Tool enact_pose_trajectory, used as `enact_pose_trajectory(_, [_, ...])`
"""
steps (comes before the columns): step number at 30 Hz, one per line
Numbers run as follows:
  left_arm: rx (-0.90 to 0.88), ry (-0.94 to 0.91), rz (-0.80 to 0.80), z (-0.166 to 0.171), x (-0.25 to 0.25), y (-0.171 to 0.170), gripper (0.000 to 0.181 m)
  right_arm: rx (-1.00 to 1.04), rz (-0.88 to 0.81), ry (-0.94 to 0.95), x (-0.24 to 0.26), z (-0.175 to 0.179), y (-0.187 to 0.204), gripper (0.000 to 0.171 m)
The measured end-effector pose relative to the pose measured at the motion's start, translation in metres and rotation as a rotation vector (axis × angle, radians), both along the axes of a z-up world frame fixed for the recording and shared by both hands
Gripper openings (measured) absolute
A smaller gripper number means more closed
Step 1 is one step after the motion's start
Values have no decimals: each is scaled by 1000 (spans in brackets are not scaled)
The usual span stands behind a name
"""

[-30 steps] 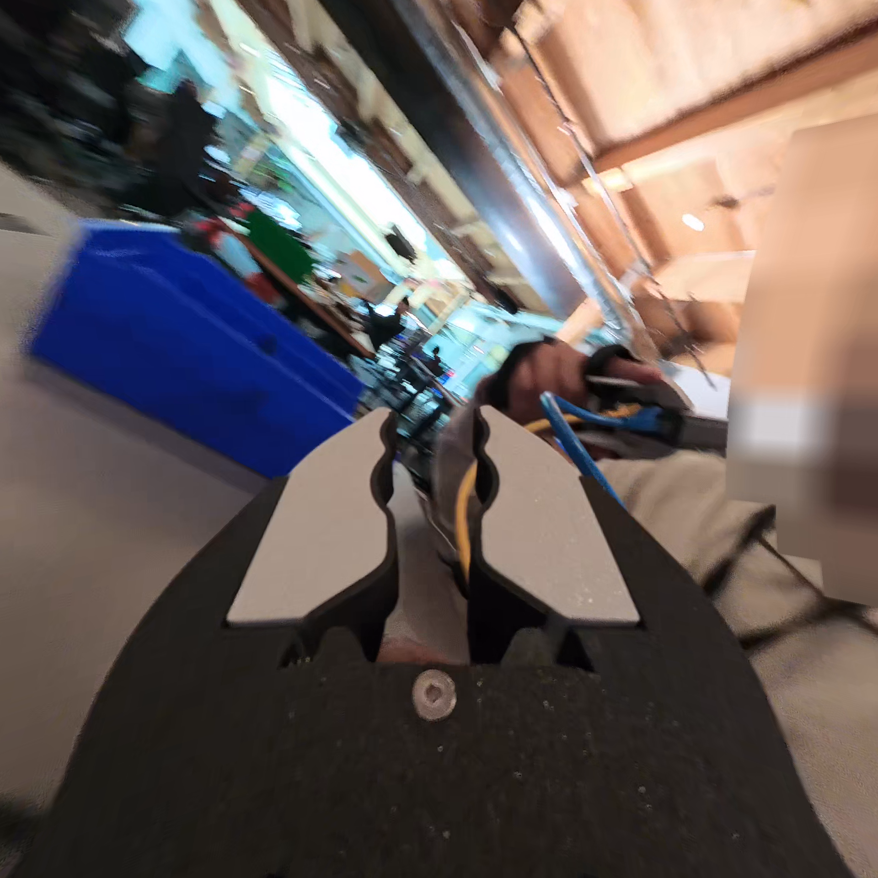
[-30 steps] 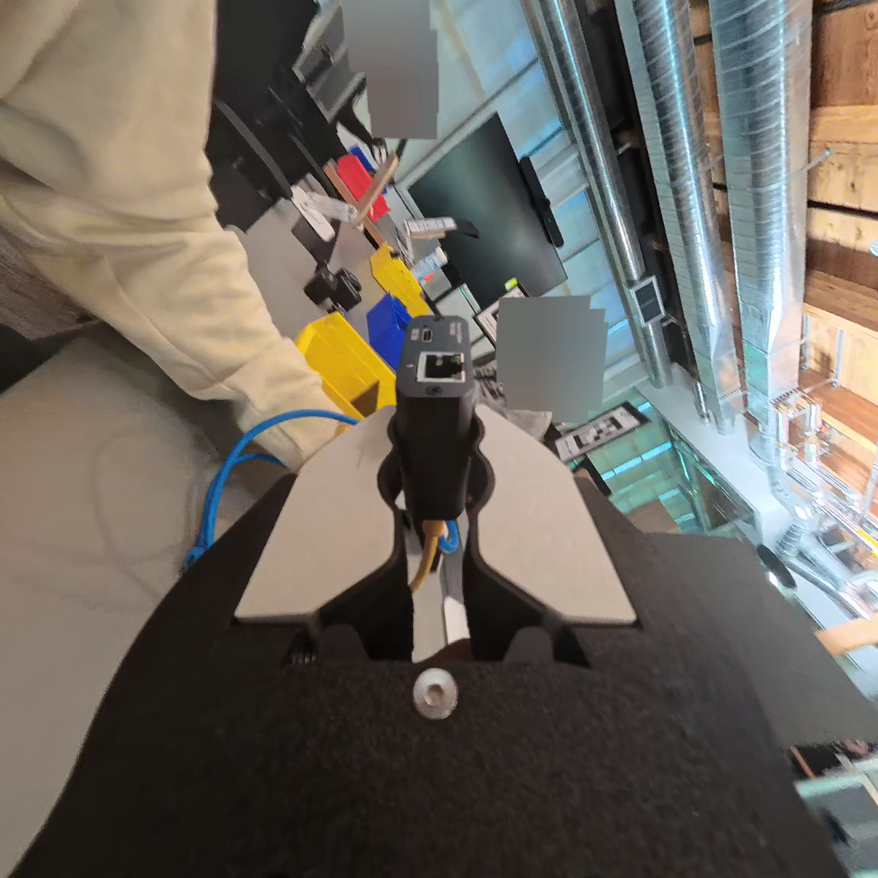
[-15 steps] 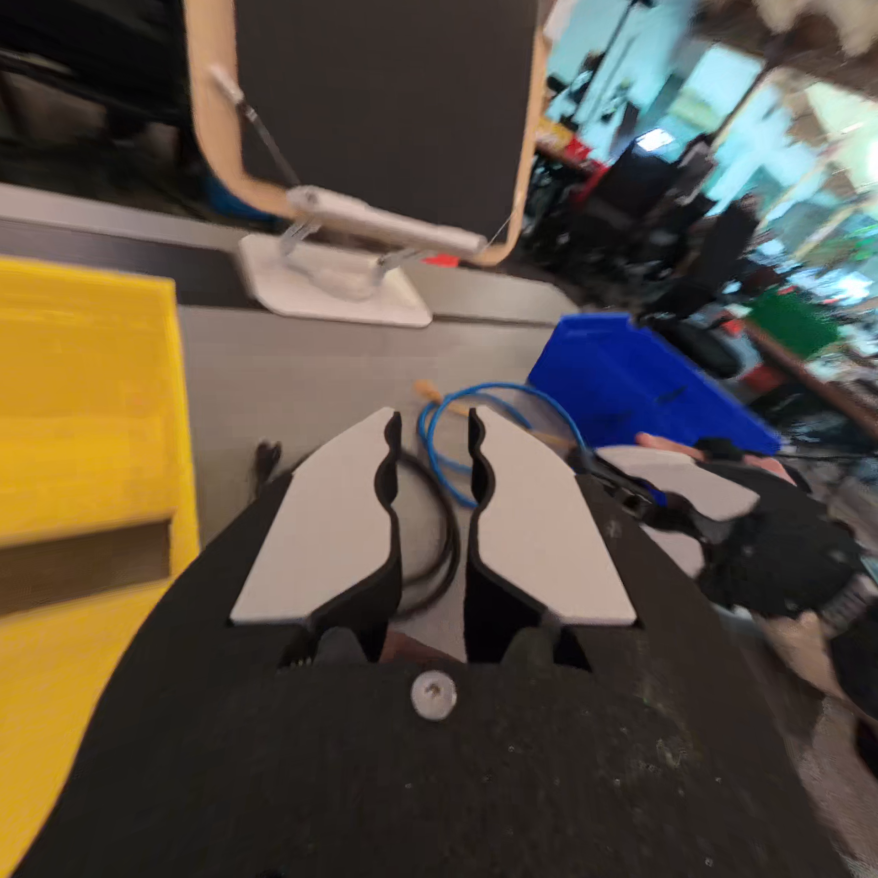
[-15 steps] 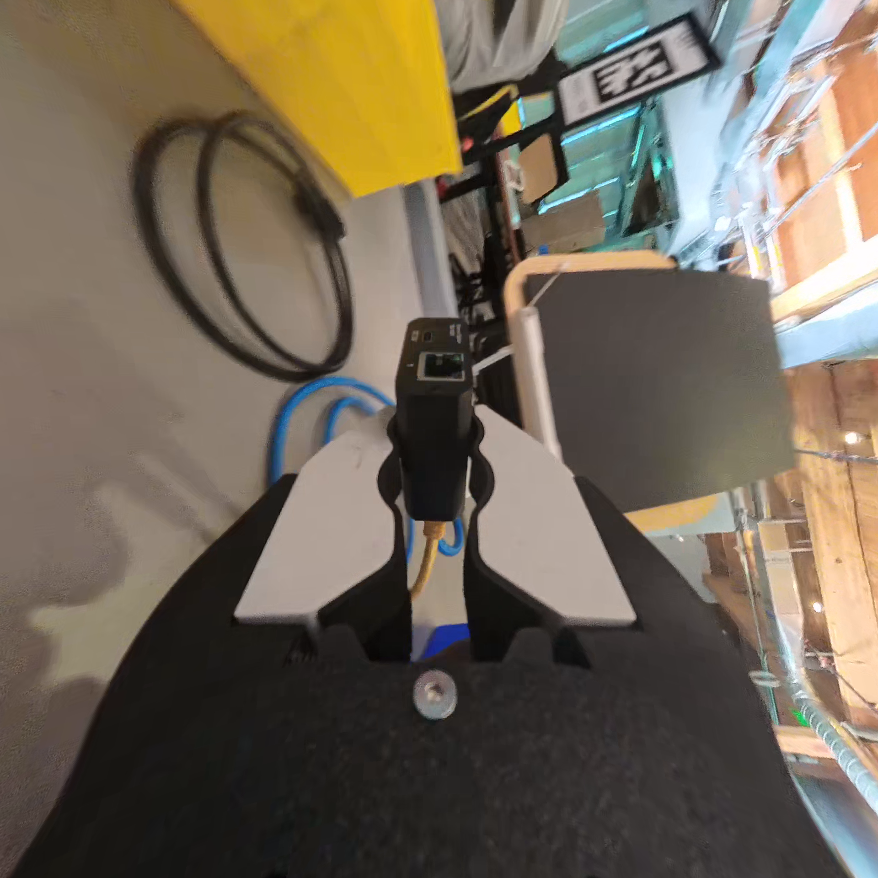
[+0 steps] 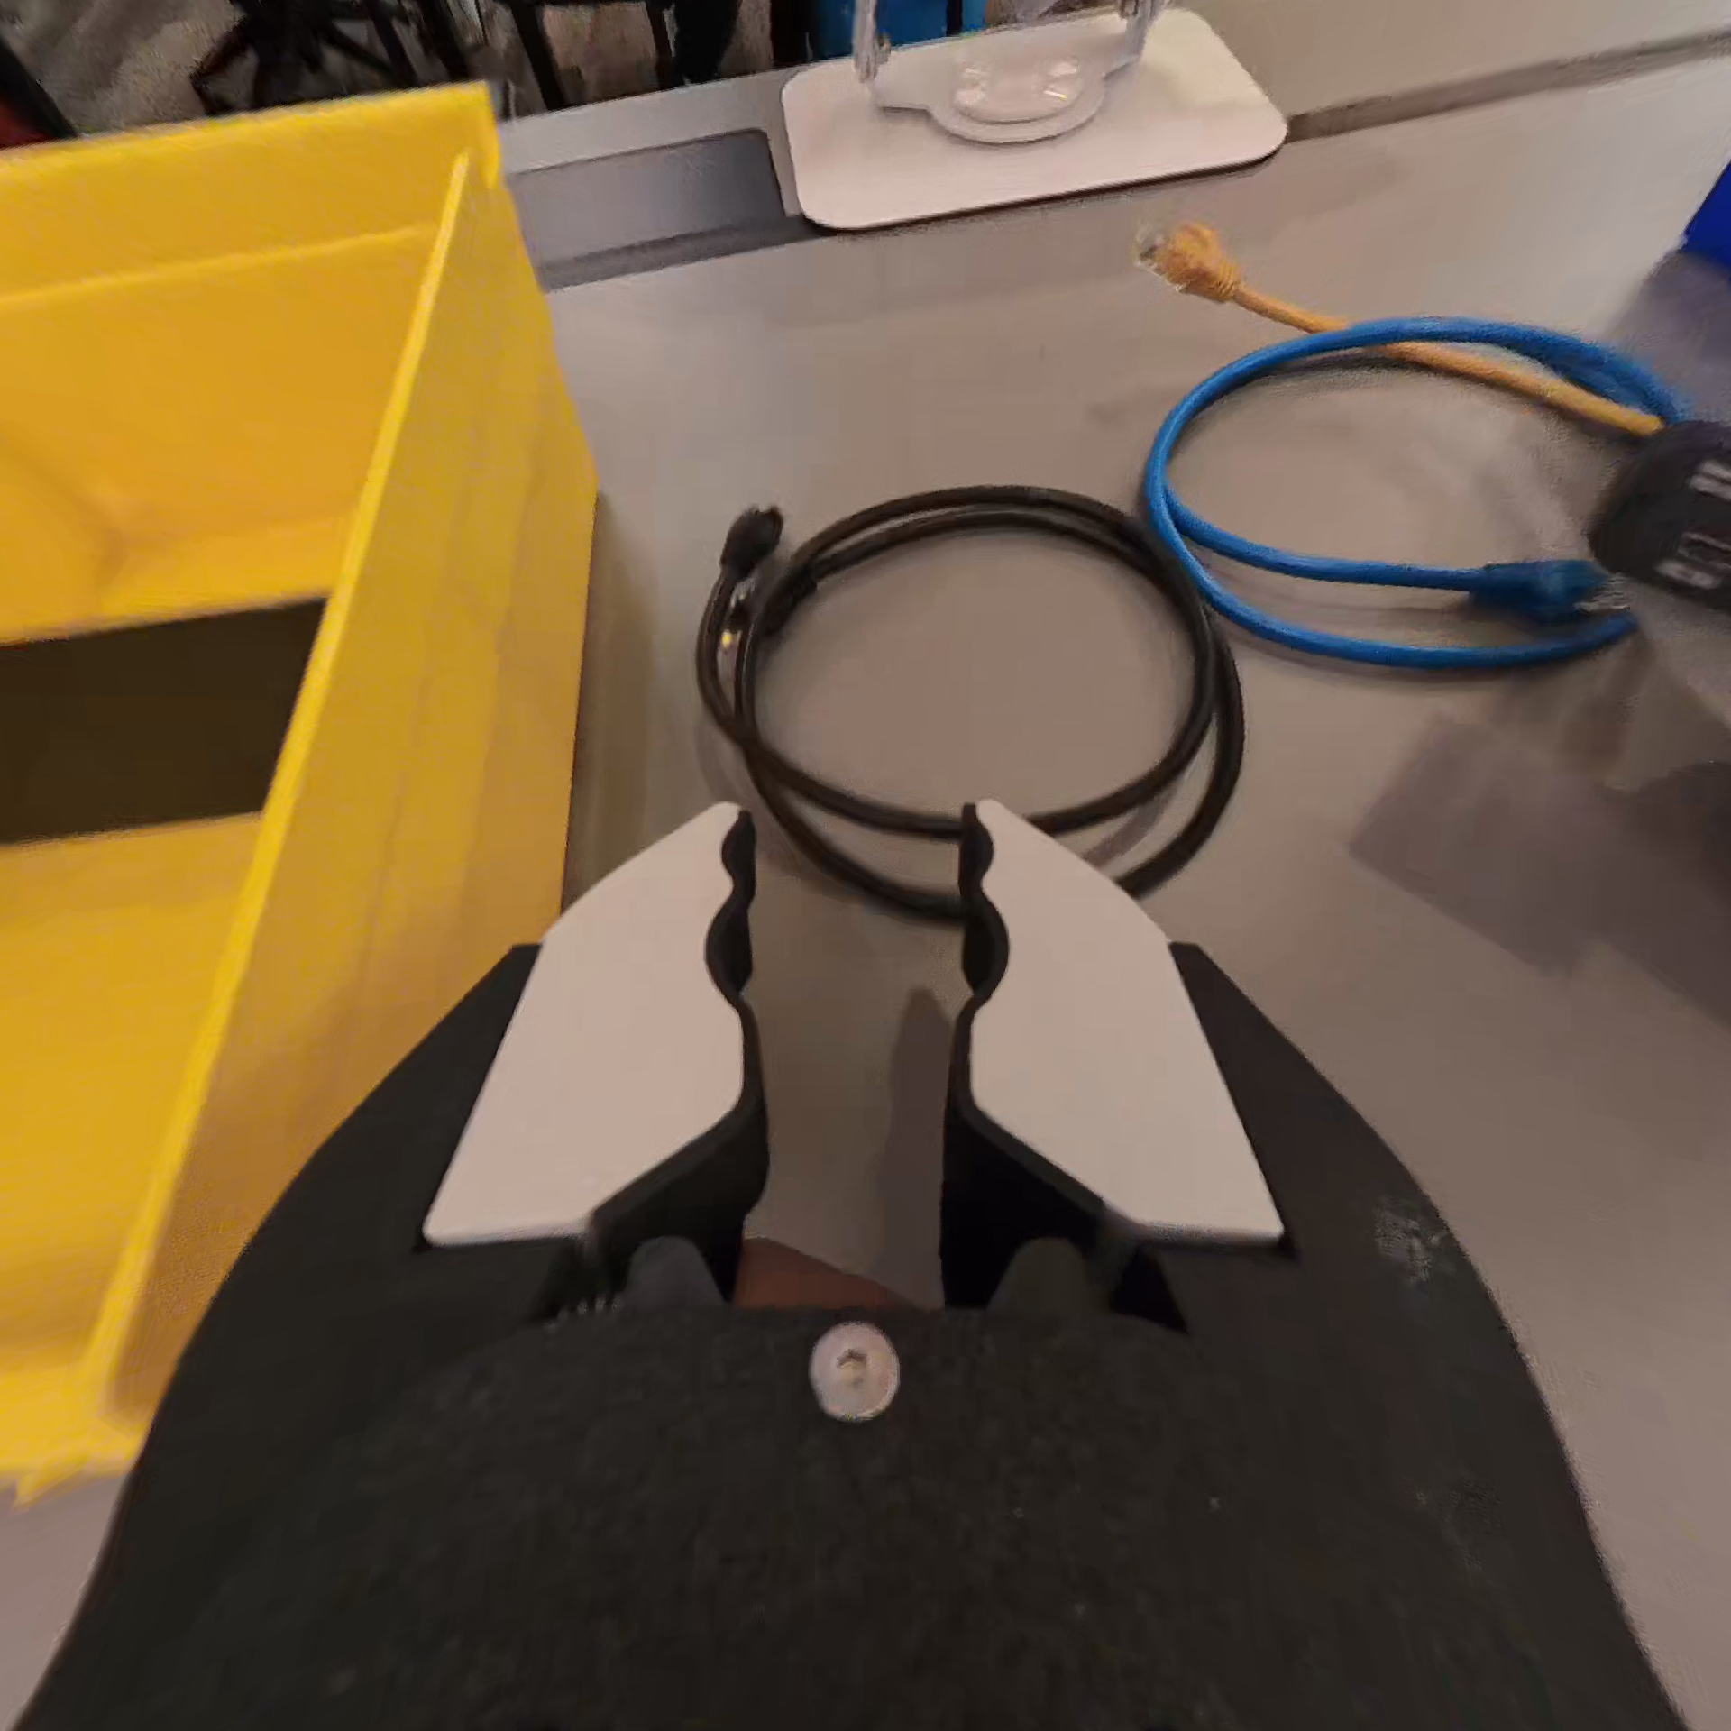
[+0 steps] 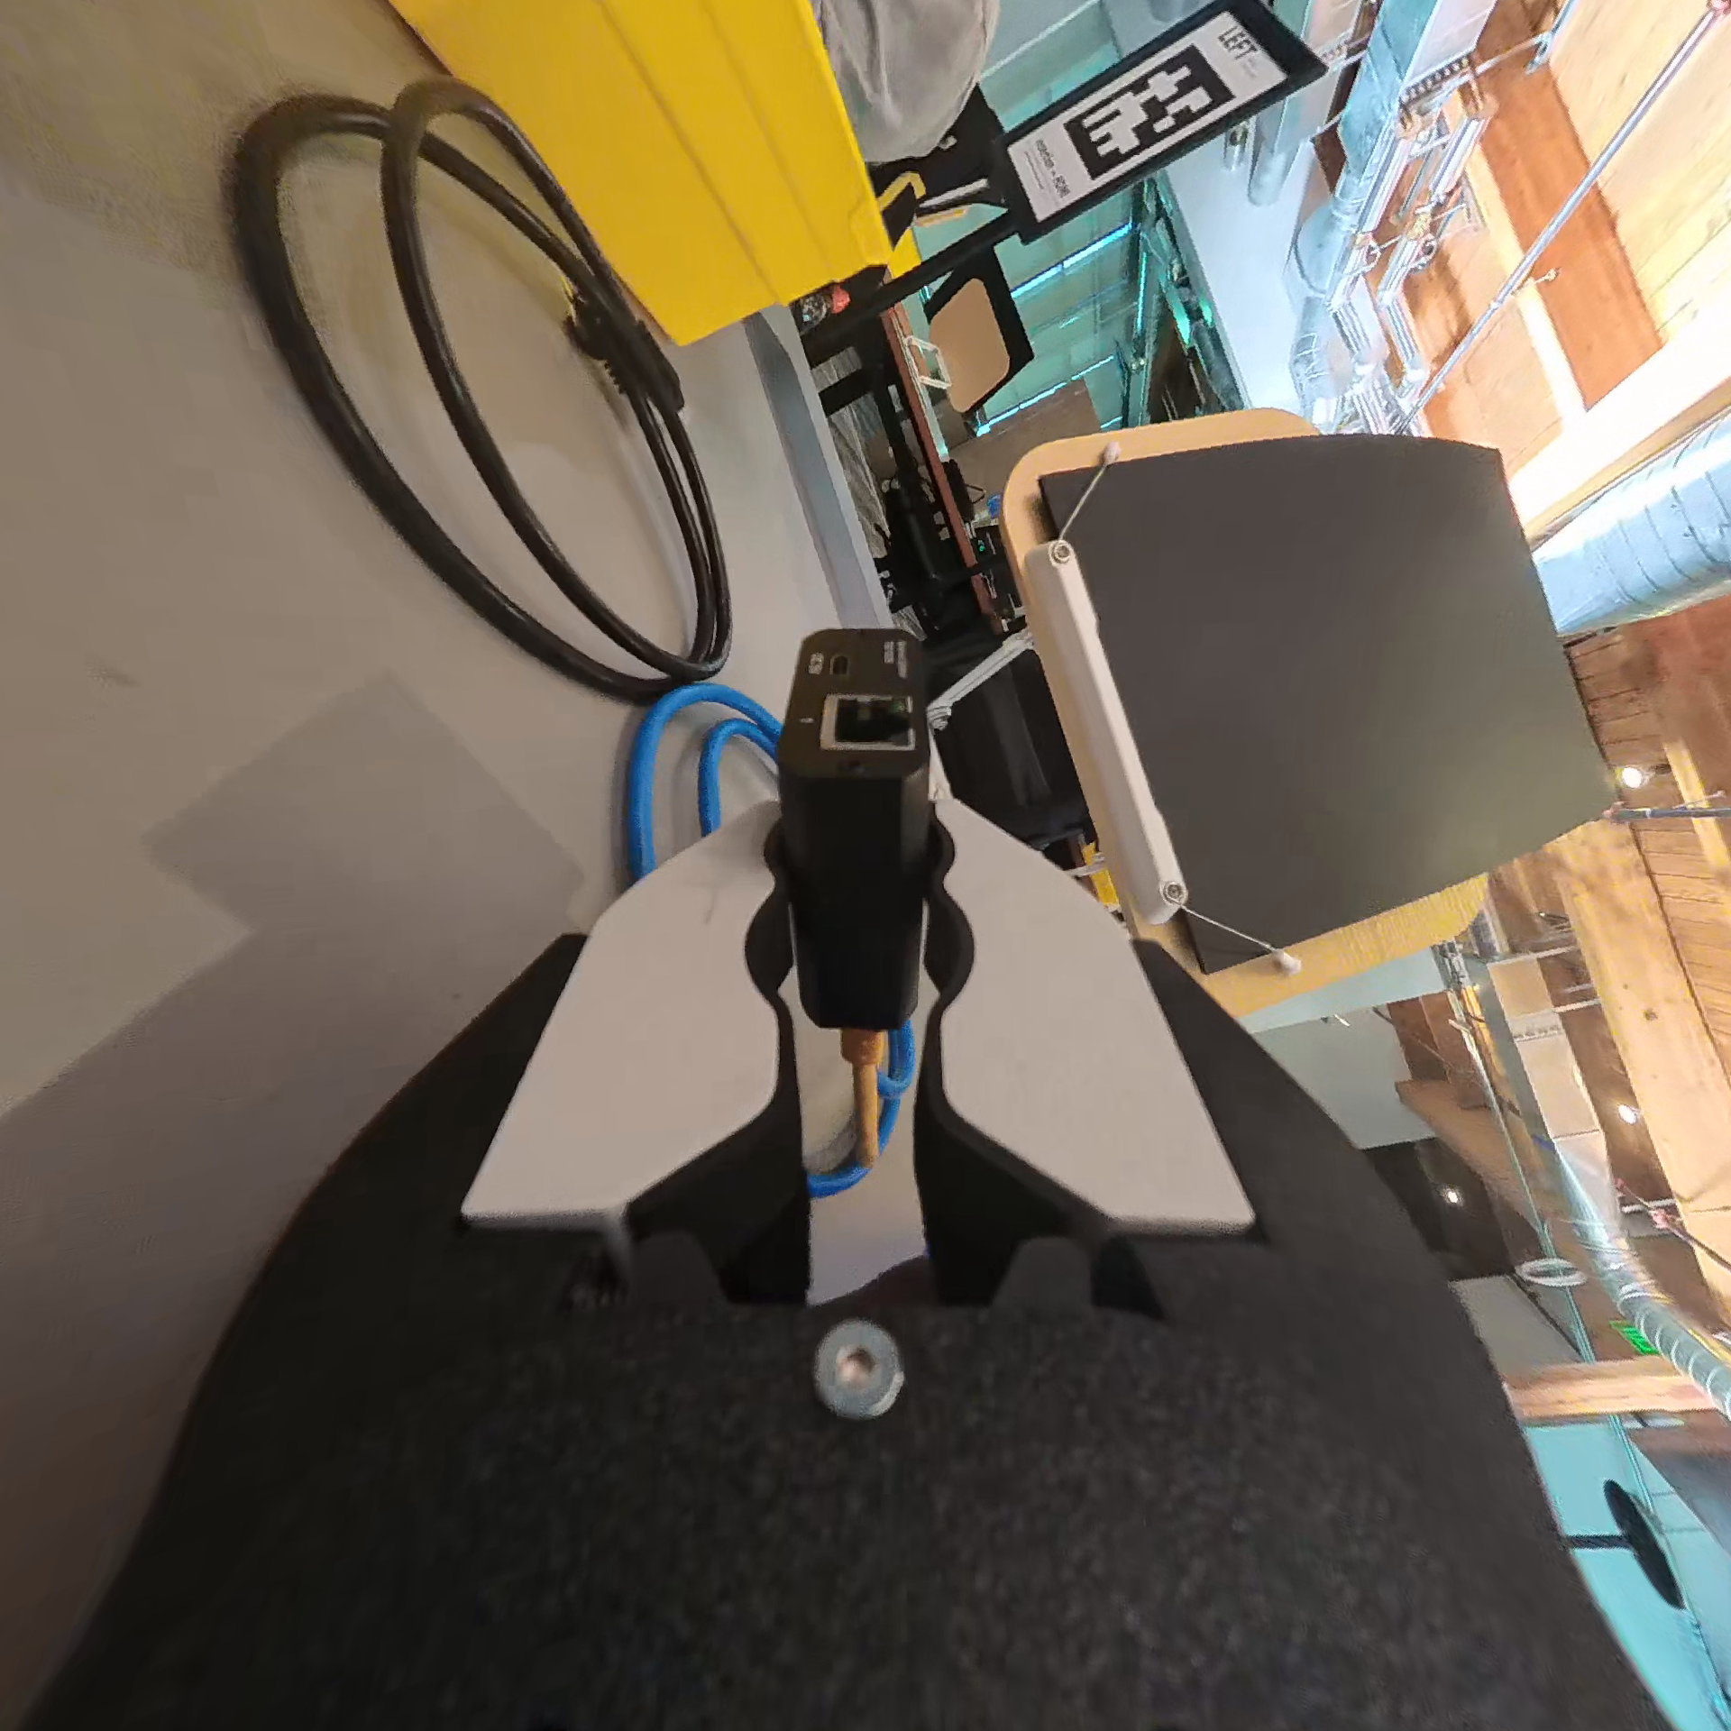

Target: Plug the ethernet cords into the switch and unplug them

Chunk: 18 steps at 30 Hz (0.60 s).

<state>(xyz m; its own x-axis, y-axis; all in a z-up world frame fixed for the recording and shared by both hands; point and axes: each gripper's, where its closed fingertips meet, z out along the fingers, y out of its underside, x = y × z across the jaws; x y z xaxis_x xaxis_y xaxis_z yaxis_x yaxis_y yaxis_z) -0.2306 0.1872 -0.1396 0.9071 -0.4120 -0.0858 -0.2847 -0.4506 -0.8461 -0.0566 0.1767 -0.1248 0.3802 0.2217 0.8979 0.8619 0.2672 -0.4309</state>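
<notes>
My left gripper (image 5: 854, 843) has swung round in the last second: it was pointing up across the room, then levelled toward the tabletop (image 5: 937, 375), and now looks down on it, with its jaws wider apart than half a second ago and nothing between them. Just ahead of its tips lies the coiled black cord (image 5: 974, 693), both ends free, beside the yellow bin (image 5: 281, 562). To the right is the blue cord (image 5: 1311, 525), looped, one plug lying just short of the switch (image 5: 1677, 525) at the frame edge. The yellow cord (image 5: 1311, 328) runs back to the switch, its far plug loose on the tabletop.

My right gripper (image 6: 854, 899) has not let go: it stays clamped on the switch (image 6: 857, 843), which stands out between the fingers with one empty port facing away. The view has tipped from ceiling toward the tabletop, so I have brought the switch down near the cords. The yellow cord (image 6: 866, 1096) hangs from its rear end, apparently plugged in. Blue cord (image 6: 674, 749) loops sit behind it; whether the blue is seated I cannot tell.

I judge the left is lining up to pick a plug, most likely the black cord's, for the open port. The plug ends lie on the coil's far left, so I must reach past the loop.
</notes>
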Motion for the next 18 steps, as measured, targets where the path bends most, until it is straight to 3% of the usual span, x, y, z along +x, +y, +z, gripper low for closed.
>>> enact_pose_trajectory(3, [-3,34,-127,-6,40,11,40,-6,7,11,-1,0,-1,23])
enact_pose_trajectory(8, [-222,34,-283,-48,79,-10,31,-34,9,58,2,4,-2,23])
enact_pose_trajectory(13, [-276,51,-336,-54,64,-47,31,-39,8,65,3,5,-3,24])
enact_pose_trajectory(18, [-336,36,-413,-54,35,-110,26,-51,9,59,3,1,-2,23])
